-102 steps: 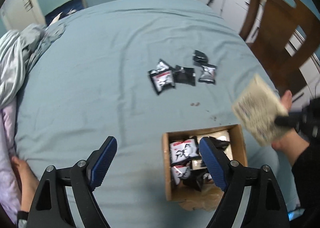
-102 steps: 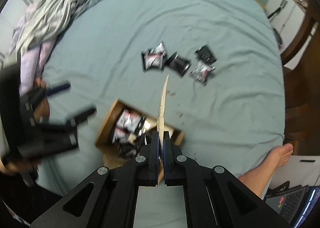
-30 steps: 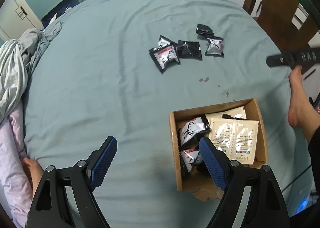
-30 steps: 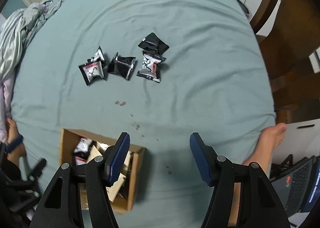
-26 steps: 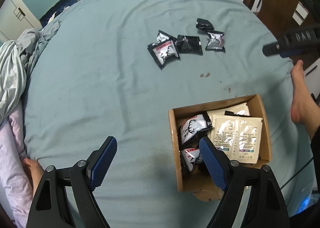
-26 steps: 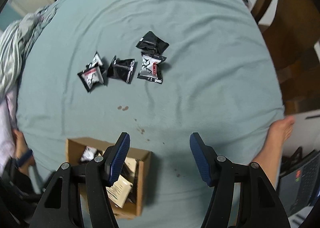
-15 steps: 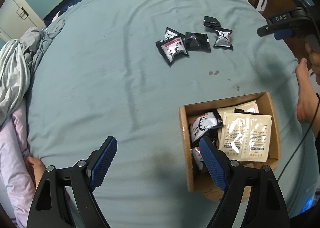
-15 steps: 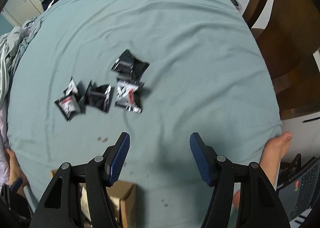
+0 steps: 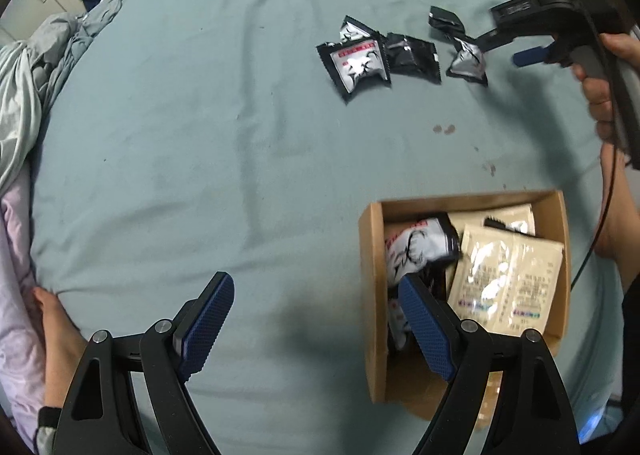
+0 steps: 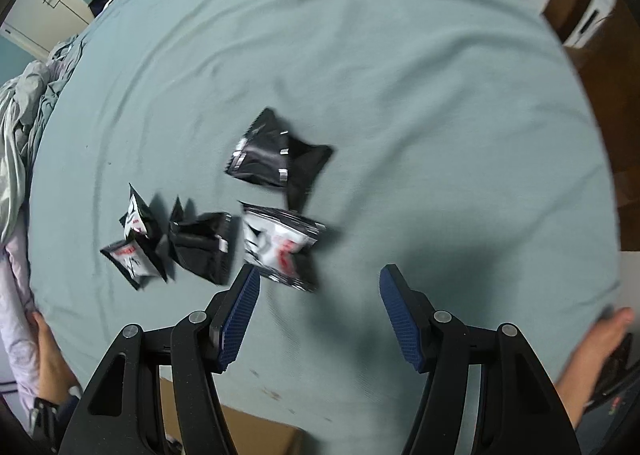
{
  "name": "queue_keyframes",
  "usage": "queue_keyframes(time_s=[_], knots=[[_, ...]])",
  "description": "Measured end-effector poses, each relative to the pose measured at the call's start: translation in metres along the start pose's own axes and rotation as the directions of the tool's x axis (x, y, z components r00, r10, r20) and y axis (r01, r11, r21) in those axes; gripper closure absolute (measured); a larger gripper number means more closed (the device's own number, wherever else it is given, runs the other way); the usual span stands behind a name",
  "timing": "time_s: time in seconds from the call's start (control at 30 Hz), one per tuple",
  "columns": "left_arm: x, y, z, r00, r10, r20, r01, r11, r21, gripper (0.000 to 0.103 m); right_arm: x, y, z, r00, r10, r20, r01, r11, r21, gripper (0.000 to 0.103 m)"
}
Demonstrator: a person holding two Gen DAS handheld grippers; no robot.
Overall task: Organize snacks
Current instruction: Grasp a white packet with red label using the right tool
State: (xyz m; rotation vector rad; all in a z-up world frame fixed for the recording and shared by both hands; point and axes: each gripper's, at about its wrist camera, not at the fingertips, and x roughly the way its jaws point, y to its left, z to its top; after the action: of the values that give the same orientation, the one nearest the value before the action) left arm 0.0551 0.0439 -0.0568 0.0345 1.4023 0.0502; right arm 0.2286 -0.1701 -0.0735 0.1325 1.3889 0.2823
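Note:
Several black and silver snack packets (image 9: 362, 63) lie in a loose row on the teal bedsheet, far from me in the left wrist view. A brown cardboard box (image 9: 372, 295) near the front right holds more black packets (image 9: 416, 247) and beige sachets (image 9: 508, 279). My left gripper (image 9: 316, 323) hangs open and empty, its right finger over the box's left side. My right gripper (image 10: 320, 311) is open and empty just in front of a silver packet with red print (image 10: 280, 247); a black packet (image 10: 276, 155) lies beyond it. The right gripper (image 9: 516, 45) also shows beside the packets in the left wrist view.
A rumpled grey blanket (image 9: 28, 75) lies at the bed's left edge. A wooden chair (image 10: 588, 47) and a white cabinet stand past the right edge. Bare feet (image 9: 52, 331) rest against the bed at left and right. Small dark stains (image 9: 444, 129) mark the sheet.
My right gripper has moved from above the box across the bed and down toward the loose packets. My left gripper has sunk a little beside the box. Both stayed open.

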Motion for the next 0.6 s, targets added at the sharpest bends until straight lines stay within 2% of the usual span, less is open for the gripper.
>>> queue_keyframes(time_s=[0.2,0.23,0.27,0.43,0.6], knots=[[0.007,0.001,0.010,1.000,-0.007,0.011,0.007,1.000,-0.016,0.018,0.038,0.014,0.014,0.999,-0.033,-0.029,0.031,0.998,-0.060,0.044],[0.007,0.002,0.012,1.000,-0.006,0.017,0.007,1.000,-0.020,0.018,0.037,0.012,0.012,0.999,-0.030,-0.013,0.029,0.998,-0.056,0.060],[0.007,0.002,0.013,1.000,-0.008,0.020,0.009,1.000,-0.026,0.018,0.035,0.010,0.009,1.000,-0.014,-0.004,0.014,0.998,-0.059,0.066],[0.014,0.001,0.027,0.999,-0.030,0.033,0.031,0.998,-0.047,0.018,0.019,0.002,-0.007,0.998,-0.044,0.048,0.048,0.994,-0.095,0.070],[0.021,-0.006,0.051,0.998,-0.034,0.052,0.036,0.999,-0.041,0.018,-0.008,-0.011,-0.032,0.998,0.030,0.047,-0.025,0.996,-0.091,0.071]])
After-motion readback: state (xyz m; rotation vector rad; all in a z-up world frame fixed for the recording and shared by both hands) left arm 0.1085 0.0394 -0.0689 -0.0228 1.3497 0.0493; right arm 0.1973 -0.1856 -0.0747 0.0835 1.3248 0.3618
